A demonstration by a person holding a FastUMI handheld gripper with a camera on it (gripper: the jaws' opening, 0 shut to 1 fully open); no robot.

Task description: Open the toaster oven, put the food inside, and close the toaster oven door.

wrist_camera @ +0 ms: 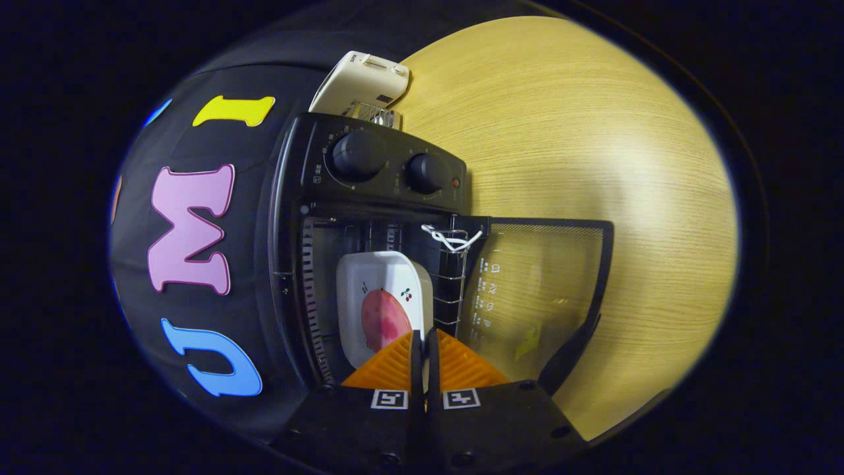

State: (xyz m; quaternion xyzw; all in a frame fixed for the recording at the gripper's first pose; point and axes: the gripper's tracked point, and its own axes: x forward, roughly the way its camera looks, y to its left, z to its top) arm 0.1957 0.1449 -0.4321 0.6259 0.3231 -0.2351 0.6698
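Inside open toaster oven [369, 173], white dish [379, 280] with pink food [384, 318]; hand-held gripper [424, 340] closed, empty.

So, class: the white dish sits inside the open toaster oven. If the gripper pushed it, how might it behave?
The white dish looks glazed and rigid, so it would probably slide, not flex. It seems shallow with a broad base, so tipping is unlikely. The gripper fingers pinch its rim, nearly closed; a smooth rim could slip.

A cream-white appliance [361, 82] stands on the pale wooden table [593, 165] behind the black oven.
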